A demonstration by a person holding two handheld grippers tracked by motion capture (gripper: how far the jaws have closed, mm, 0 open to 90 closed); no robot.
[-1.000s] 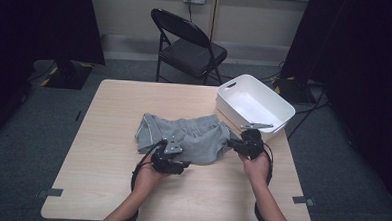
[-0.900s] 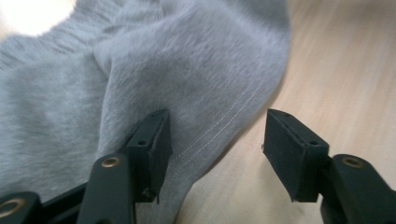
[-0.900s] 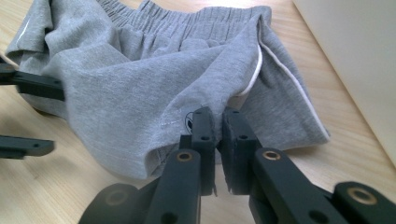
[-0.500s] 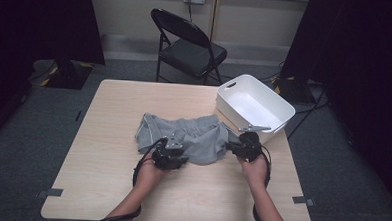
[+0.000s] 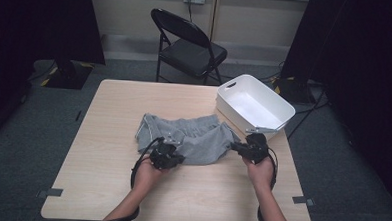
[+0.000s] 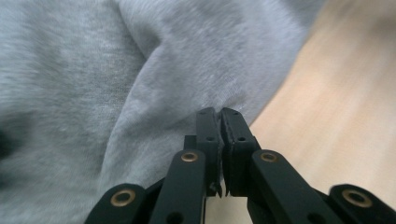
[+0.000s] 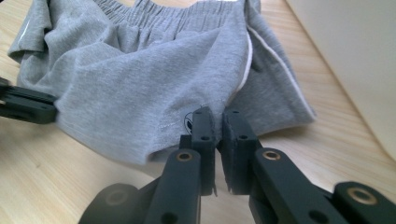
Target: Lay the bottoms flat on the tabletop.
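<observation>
The left gripper [image 5: 174, 157] has just closed its jaws, pinching the grey shorts [image 5: 198, 138] hem.

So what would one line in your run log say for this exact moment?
item: grey shorts on table | left gripper: just closed on hem | right gripper: shut on hem | white bin: nearby

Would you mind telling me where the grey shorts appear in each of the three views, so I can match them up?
High view: grey shorts lie mid-table, left of the white bin.
Left gripper view: the cloth covers the upper left, reaching the jaw tips.
Right gripper view: they spread across the upper middle, waistband at the top.
Shared landmark: the light wooden table, seen beside the cloth in all three.
</observation>
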